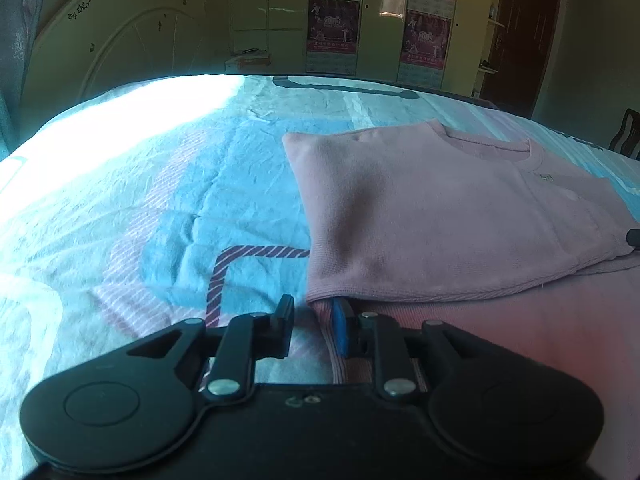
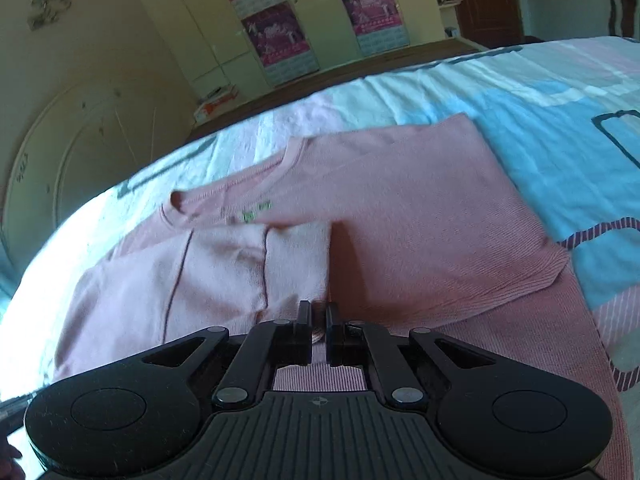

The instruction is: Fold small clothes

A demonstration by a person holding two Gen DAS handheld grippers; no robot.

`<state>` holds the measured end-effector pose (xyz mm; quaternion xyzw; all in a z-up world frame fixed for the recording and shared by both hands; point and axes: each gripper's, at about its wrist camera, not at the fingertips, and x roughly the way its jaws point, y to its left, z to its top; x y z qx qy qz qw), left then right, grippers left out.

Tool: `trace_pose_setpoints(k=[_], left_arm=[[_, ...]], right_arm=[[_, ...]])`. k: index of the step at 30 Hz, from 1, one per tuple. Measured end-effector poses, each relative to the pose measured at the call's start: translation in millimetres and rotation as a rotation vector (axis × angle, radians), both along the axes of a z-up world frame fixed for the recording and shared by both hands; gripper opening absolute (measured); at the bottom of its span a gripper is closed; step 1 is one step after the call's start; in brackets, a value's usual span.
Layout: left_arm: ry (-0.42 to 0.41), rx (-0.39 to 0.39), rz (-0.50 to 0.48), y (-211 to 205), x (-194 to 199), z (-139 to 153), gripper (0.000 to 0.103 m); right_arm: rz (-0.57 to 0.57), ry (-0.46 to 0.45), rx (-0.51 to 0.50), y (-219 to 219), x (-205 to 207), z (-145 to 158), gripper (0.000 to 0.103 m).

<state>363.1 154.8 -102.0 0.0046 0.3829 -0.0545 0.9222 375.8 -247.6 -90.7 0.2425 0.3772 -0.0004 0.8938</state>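
Note:
A pink knit top (image 1: 440, 220) lies partly folded on the bed, neckline toward the far side. My left gripper (image 1: 314, 322) sits at the near left corner of the fold, jaws apart, with the hem edge between them and the blue pad (image 1: 340, 320) tucked under the upper layer. In the right wrist view the same top (image 2: 420, 208) has a paler sleeve (image 2: 224, 272) folded across its front. My right gripper (image 2: 318, 320) is nearly closed on the pink fabric at the sleeve cuff.
The bedsheet (image 1: 160, 200) is blue, white and pink, wrinkled, with bright sunlight at the left. A white headboard (image 1: 120, 40), wardrobe doors with posters (image 1: 332, 24), a dark door (image 1: 520, 32) and a chair (image 1: 626, 132) stand beyond the bed.

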Motion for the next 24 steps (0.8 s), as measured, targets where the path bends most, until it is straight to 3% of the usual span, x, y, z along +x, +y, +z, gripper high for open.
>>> trace_pose_setpoints(k=[1,3,4,7,9,10,11,15,18,20,22,24], left_arm=[[-0.022,-0.035,0.002,4.4,-4.4,7.0,0.020],[-0.061,-0.106,0.012,9.4,-7.9,23.2,0.021],[-0.062,-0.113,0.010,7.1,-4.1,25.9,0.021],[-0.009,-0.154,-0.004,-3.4,14.9,15.9,0.021],[0.049,-0.179,-0.008,-8.8,25.4,0.7,0.021],[0.080,-0.173,-0.007,-11.7,29.1,-8.1,0.021],[0.077,-0.164,-0.009,-13.4,28.7,-11.4,0.021],[0.059,-0.136,-0.017,-16.1,22.8,-12.3,0.021],[0.056,-0.109,-0.034,-20.3,22.8,-14.5,0.022],[0.065,-0.100,-0.037,-22.3,26.6,-10.3,0.023],[0.023,-0.097,-0.053,-25.3,28.2,-0.4,0.032],[-0.003,-0.058,-0.071,-32.7,40.3,4.2,0.044]], right_arm=[[-0.012,-0.013,-0.003,-2.7,-0.5,4.8,0.008],[-0.019,-0.026,-0.015,-6.8,4.1,12.6,0.040],[-0.016,-0.032,-0.013,-8.5,8.4,13.4,0.063],[0.015,-0.018,0.036,-10.2,25.7,5.4,0.064],[0.046,0.053,0.055,-5.9,36.7,-7.5,0.052],[0.062,0.088,0.044,-1.2,38.9,-15.0,0.032],[0.074,0.083,0.022,2.1,37.8,-14.7,0.002],[0.103,0.032,-0.035,5.1,16.7,-0.2,0.002],[0.142,0.089,-0.105,12.7,13.7,-8.6,0.002],[0.115,0.076,-0.119,14.5,17.9,-12.4,0.007],[0.041,0.020,-0.136,11.8,16.9,0.4,0.023],[0.056,-0.035,-0.124,13.6,22.0,11.8,0.025]])
